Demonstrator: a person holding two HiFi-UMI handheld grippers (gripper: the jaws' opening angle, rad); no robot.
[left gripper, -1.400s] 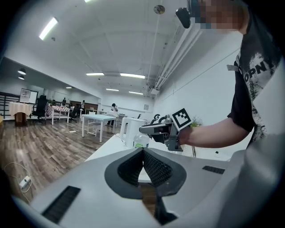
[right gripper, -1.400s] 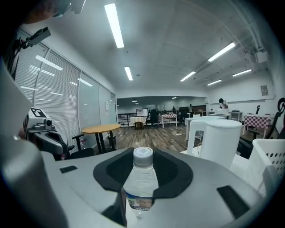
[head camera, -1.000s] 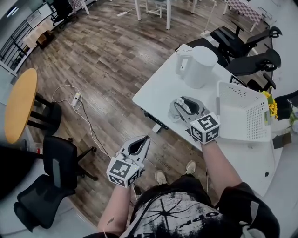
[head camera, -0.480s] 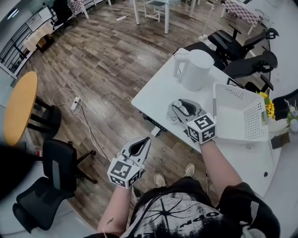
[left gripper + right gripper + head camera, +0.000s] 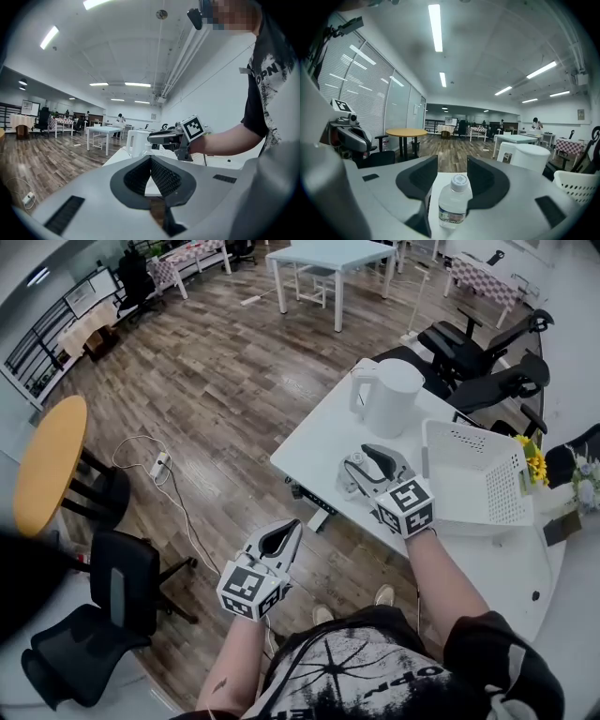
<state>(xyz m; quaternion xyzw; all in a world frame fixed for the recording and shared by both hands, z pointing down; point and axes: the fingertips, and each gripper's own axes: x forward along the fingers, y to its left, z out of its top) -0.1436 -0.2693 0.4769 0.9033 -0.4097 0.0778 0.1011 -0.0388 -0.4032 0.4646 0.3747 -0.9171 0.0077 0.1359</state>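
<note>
A small clear water bottle (image 5: 452, 204) with a white cap stands on the white table (image 5: 319, 442), between the spread fingers of my right gripper (image 5: 452, 165). No finger presses on it. In the head view that gripper (image 5: 361, 460) reaches over the table's near-left part, and only the bottle's cap (image 5: 353, 466) shows. My left gripper (image 5: 289, 532) hangs over the wood floor off the table's corner. Its jaws are shut with nothing between them (image 5: 150, 159).
A white jug (image 5: 389, 397) stands beyond the bottle, and a white perforated basket (image 5: 473, 484) lies to its right. Black office chairs (image 5: 478, 343) crowd the table's far side. A round wooden table (image 5: 42, 465) and another chair stand at the left, with a power strip (image 5: 159, 465) on the floor.
My right gripper's jaws have opened off the bottle, which now sits lower in that view, standing on the table. The left gripper has stayed shut and almost still.
</note>
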